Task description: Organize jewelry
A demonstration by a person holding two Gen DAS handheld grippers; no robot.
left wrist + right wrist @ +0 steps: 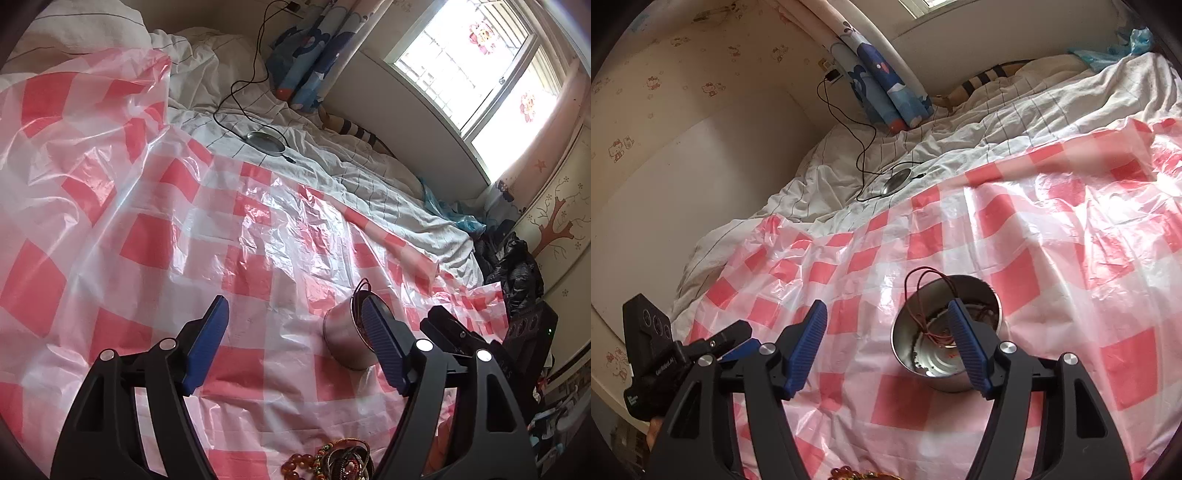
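Now, both claws gape empty: left claw [295,343], right claw [888,347]; steel cup [945,336] with cords sits at 1 o'clock, jewelry pile [332,461] at 6 o'clock — judge: drop low, pinch one strand only.

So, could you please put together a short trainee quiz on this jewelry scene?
1. True or false: the left claw grips a bracelet.
2. What sits inside the steel bowl? A) red cord B) coins C) nothing
3. Which colour are the checks on the plastic sheet?

Key: 1 false, both the left and right claw are open and empty, and the bead pile lies untouched; 2 A, the red cord; 3 red and white.
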